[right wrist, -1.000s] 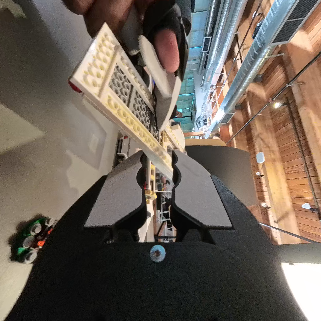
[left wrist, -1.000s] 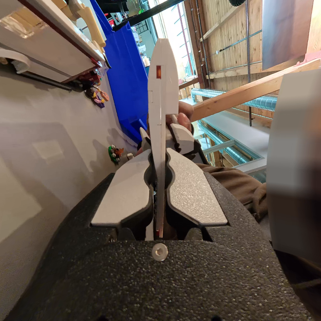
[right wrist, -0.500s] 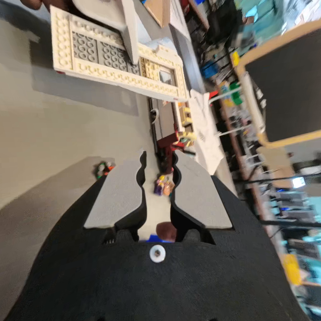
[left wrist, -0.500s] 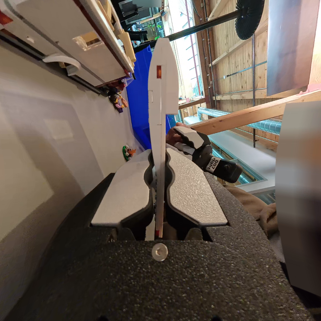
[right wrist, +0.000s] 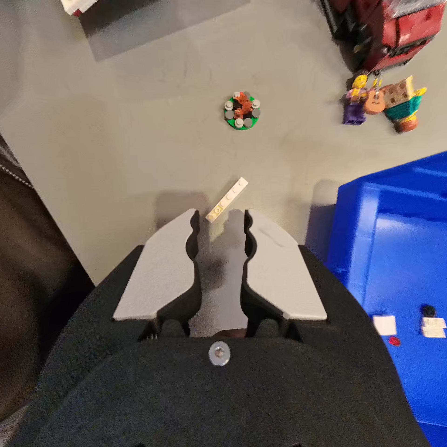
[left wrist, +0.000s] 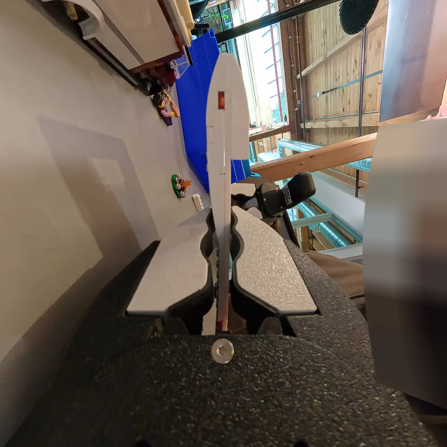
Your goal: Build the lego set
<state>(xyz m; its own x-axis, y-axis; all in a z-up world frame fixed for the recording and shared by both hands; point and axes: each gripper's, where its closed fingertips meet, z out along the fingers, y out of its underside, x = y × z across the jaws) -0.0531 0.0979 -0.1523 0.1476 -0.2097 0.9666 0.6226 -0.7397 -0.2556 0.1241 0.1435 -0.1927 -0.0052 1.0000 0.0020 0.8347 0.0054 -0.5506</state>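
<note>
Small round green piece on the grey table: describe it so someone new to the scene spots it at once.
Start at the big blue bin at the table's right edge, then look left across the bare grey surface past the long white studded plate lying by the open right gripper. Beyond that plate sits the green disc. It is the only round piece, ringed with grey studs around an orange centre.

Workshop or lab hall. Shown by timber-clad walls (left wrist: 338, 60), exposed ventilation ducts (left wrist: 333, 232), blue parts bin (right wrist: 391, 242) on grey worktable (right wrist: 145, 121).
</note>
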